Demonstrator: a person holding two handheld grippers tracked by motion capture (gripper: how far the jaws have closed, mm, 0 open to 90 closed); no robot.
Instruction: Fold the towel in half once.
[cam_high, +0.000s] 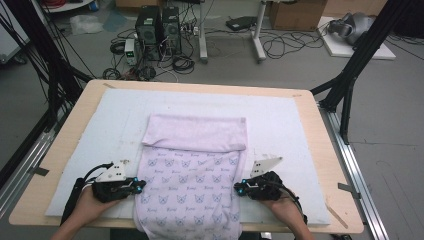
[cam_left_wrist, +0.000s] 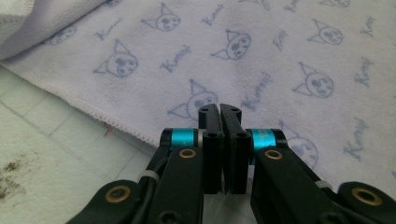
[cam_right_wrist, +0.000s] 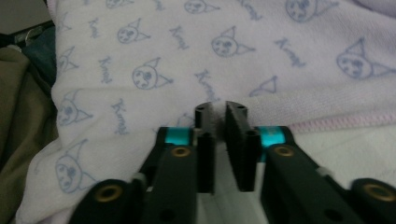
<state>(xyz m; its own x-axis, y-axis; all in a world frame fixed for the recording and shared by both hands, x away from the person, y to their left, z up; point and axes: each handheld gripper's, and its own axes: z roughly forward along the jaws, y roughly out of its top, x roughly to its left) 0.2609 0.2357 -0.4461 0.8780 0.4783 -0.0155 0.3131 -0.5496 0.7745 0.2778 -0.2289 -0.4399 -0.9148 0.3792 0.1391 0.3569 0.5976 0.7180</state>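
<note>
A lilac terry towel printed with cat faces (cam_high: 192, 172) lies in the middle of the white foam mat (cam_high: 90, 135) that covers my pale wooden table (cam_high: 325, 150), its far end folded back over itself and its near end hanging over the table's front edge. My black two-jaw left gripper (cam_high: 141, 186) sits at the towel's left edge and my black two-jaw right gripper (cam_high: 238, 189) at its right edge, opposite each other. Behind the table, two black computer towers (cam_high: 157, 25) stand on the floor among cables.
</note>
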